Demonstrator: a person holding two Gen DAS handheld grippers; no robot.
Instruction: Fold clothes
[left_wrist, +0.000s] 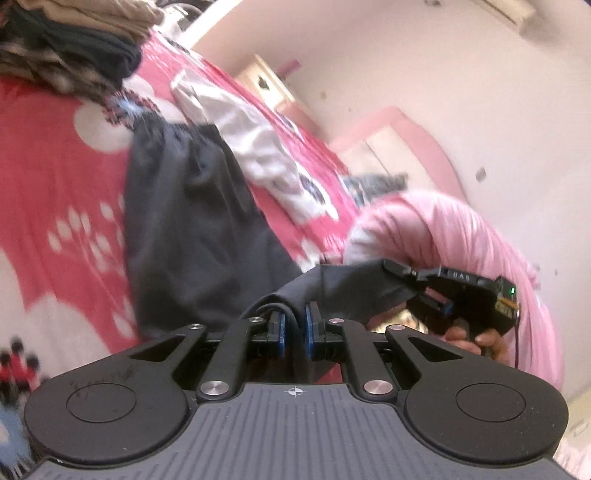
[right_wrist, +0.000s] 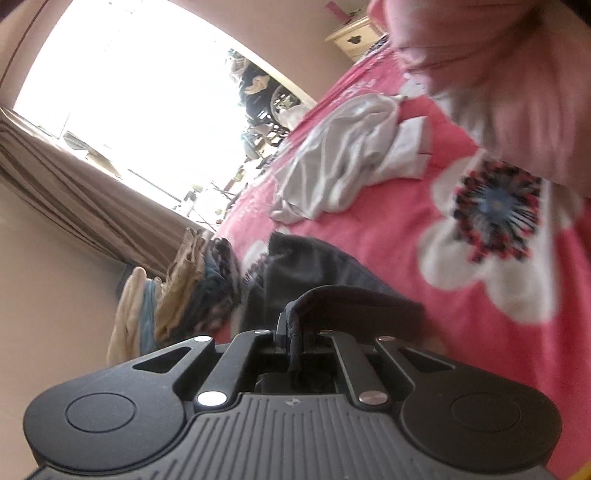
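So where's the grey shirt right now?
The grey shirt lies crumpled on the pink bedspread, beyond the dark garment; it shows upper centre in both views.

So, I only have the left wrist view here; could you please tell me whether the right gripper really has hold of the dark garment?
Observer: Yes. In the right wrist view the right gripper is shut on an edge of the dark garment, with fabric bunched between its fingers.
Operator: Thank you. Is there anything beyond the stack of folded clothes?
Observer: Brown curtains hang beside a bright window, past the folded stack at the bed's edge.
Operator: And is the grey garment alone on the bedspread?
Observer: No, a small white folded piece lies beside the grey garment on the pink floral bedspread.
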